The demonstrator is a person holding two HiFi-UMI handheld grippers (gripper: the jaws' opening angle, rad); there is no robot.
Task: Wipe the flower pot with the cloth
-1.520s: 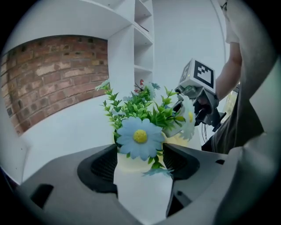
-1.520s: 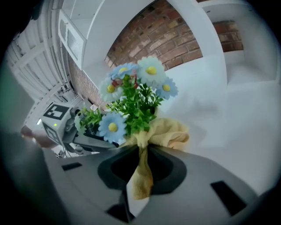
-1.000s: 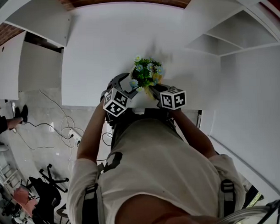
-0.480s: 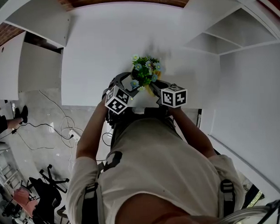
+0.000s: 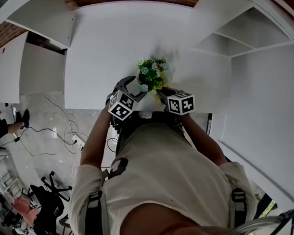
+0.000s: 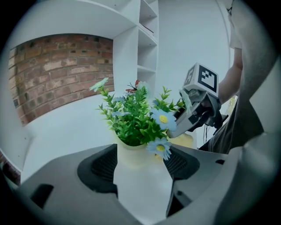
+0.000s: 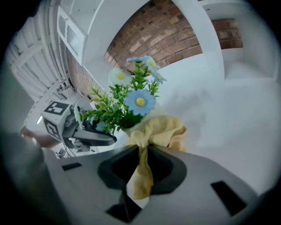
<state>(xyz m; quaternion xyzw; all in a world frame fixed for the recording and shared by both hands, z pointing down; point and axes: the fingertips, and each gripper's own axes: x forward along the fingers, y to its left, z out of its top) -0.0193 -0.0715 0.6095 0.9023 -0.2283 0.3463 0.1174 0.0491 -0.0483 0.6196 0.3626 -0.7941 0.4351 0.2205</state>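
A small cream flower pot [image 6: 131, 159] holding green leaves and blue daisies [image 5: 152, 74] stands on the white table [image 5: 111, 53]. My left gripper [image 6: 140, 154] has the pot between its pads and is shut on it, touching both sides. My right gripper [image 7: 141, 156] is shut on a yellow cloth [image 7: 153, 132], whose bunched end is pressed against the pot's side under the leaves. In the head view the left gripper [image 5: 138, 94] and the right gripper [image 5: 160, 93] flank the plant near the table's front edge. The pot's lower part is hidden there.
White shelving [image 5: 250, 36] stands to the right of the table and a brick wall [image 6: 57, 70] lies behind it. Cables [image 5: 65, 132] trail on the floor to the left, below the table's front edge.
The right gripper with the cloth shifted slightly up along the pot, then came back. The left gripper and the plant have hardly moved.
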